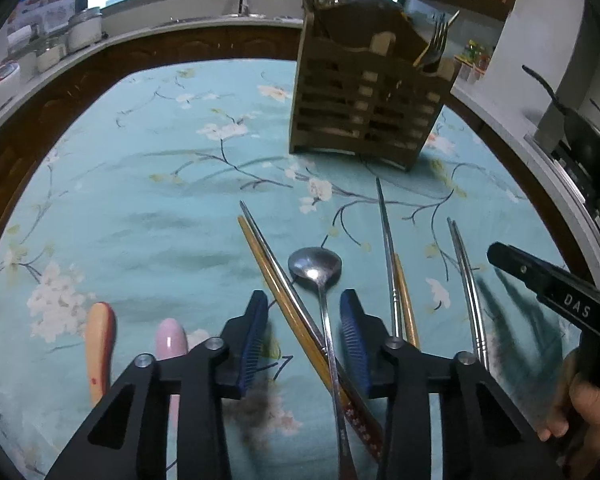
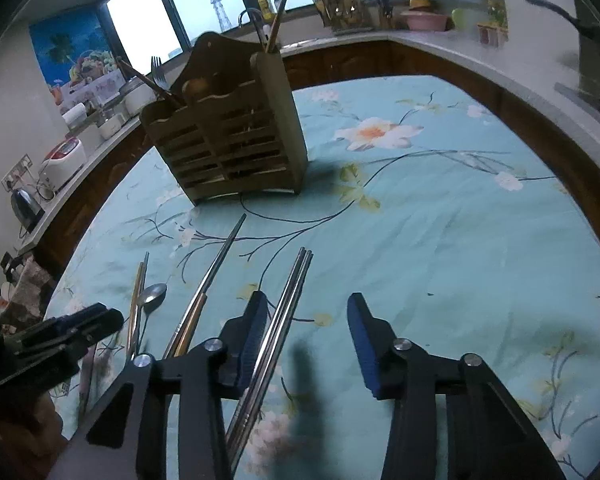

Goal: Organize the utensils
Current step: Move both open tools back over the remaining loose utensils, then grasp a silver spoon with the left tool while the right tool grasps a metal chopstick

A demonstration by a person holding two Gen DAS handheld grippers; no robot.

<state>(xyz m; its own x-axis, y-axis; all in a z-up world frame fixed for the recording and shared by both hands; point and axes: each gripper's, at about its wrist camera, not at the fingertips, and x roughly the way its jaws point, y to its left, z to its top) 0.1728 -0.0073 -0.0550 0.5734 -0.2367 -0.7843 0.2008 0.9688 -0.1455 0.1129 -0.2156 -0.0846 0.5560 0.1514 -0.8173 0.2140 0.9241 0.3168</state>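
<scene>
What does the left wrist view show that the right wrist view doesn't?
Only left wrist: two rounded handles, orange and pink, lying left of the left claw, and a dark pan on the stove at right.

Only right wrist: a kettle and a white cooker on the left counter, and a big white flower print on the cloth.

Both: the wooden holder with a fork, the spoon, the steel chopstick pair, the teal tablecloth.
</scene>
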